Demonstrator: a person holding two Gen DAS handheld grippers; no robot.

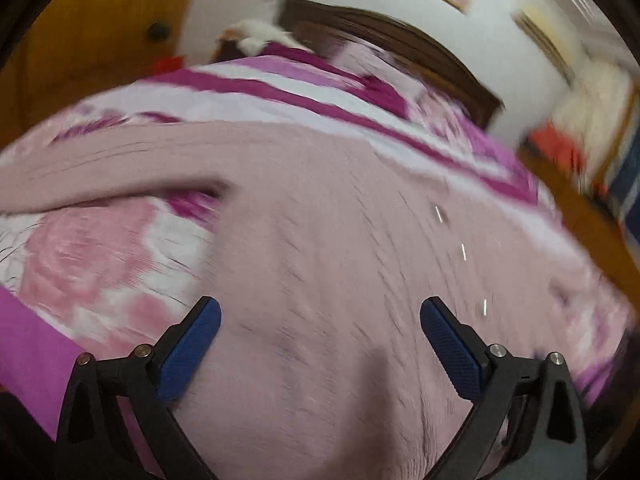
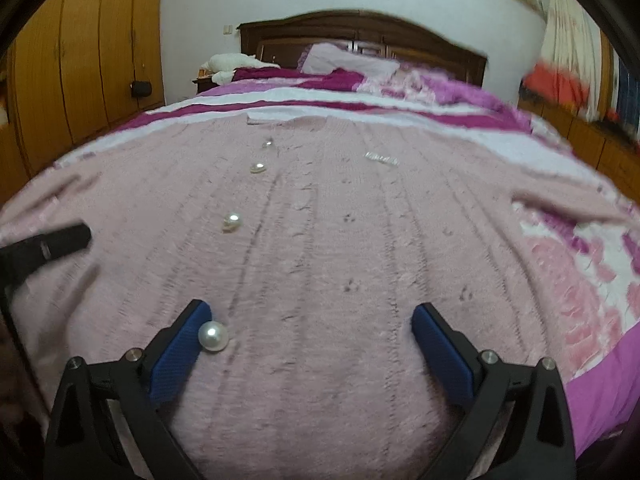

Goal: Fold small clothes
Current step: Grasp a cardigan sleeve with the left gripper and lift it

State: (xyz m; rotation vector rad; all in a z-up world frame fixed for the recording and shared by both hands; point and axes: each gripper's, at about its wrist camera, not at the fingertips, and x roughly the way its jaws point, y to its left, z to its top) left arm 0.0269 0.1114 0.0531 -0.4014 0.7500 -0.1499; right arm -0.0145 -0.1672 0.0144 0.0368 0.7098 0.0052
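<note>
A pale pink knitted cardigan [image 2: 320,240] with pearl buttons [image 2: 213,335] lies spread flat, front up, on the bed. My right gripper [image 2: 311,316] is open and empty just above its lower hem, with one pearl button beside the left finger. My left gripper [image 1: 320,312] is open and empty over the cardigan [image 1: 320,220]; a sleeve [image 1: 100,172] stretches off to the left. The left gripper's tip also shows in the right wrist view [image 2: 60,242], over the cardigan's left side. The left wrist view is blurred.
The bed has a pink, white and magenta floral cover [image 2: 580,280]. A dark wooden headboard [image 2: 360,28] and pillows [image 2: 348,60] are at the far end. Orange wooden wardrobes [image 2: 80,60] stand on the left, and a low wooden cabinet [image 2: 600,148] on the right.
</note>
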